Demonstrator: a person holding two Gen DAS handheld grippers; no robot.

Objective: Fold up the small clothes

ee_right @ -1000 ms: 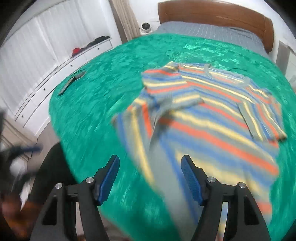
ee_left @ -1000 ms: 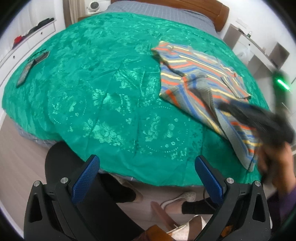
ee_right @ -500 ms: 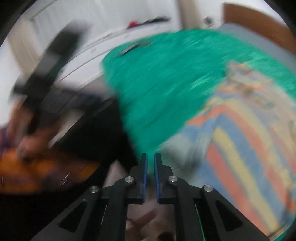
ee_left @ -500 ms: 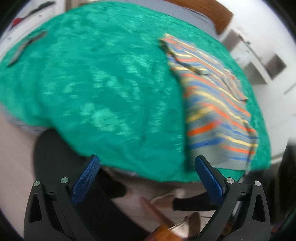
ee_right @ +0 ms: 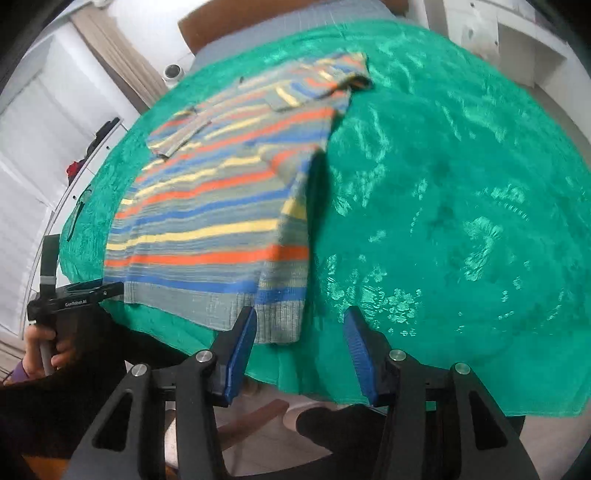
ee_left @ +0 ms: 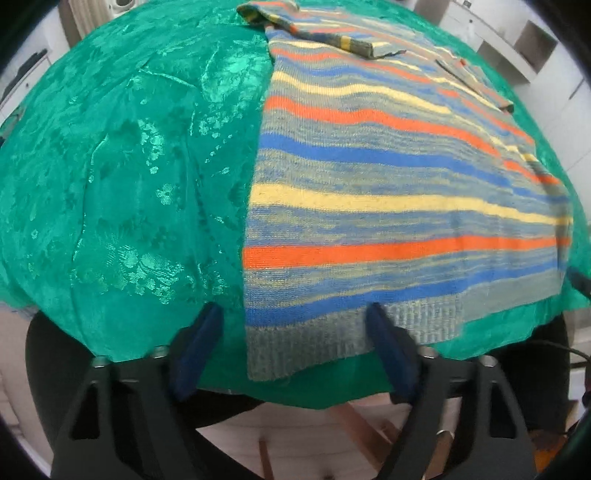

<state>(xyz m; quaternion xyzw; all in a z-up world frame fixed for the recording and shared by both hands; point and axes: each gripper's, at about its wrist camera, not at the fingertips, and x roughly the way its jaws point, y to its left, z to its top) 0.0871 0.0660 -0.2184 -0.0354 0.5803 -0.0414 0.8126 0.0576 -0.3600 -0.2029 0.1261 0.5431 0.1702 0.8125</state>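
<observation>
A striped sweater (ee_left: 388, 192) lies spread flat on a green bedspread (ee_left: 129, 166) that covers the bed, its grey ribbed hem (ee_left: 332, 336) at the near edge of the bedspread and its sleeves folded in over the body at the far end. The left claw (ee_left: 291, 350) is released, its two blue pads wide apart and straddling the near left corner of the hem, one pad over bare bedspread just left of the sweater, the other over the ribbing; whether either pad touches the cloth cannot be told. The right claw (ee_right: 299, 347) is likewise released, jaws spread, hovering at the sweater's near right corner (ee_right: 280, 317), where the right side of the garment is folded over on itself in a narrow strip. In the right wrist view the left claw (ee_right: 96, 290) shows from the side at the sweater's opposite hem corner, with the person's hand (ee_right: 44, 347) gripping its handle below. A wooden headboard (ee_right: 207, 18) stands beyond the sweater.
</observation>
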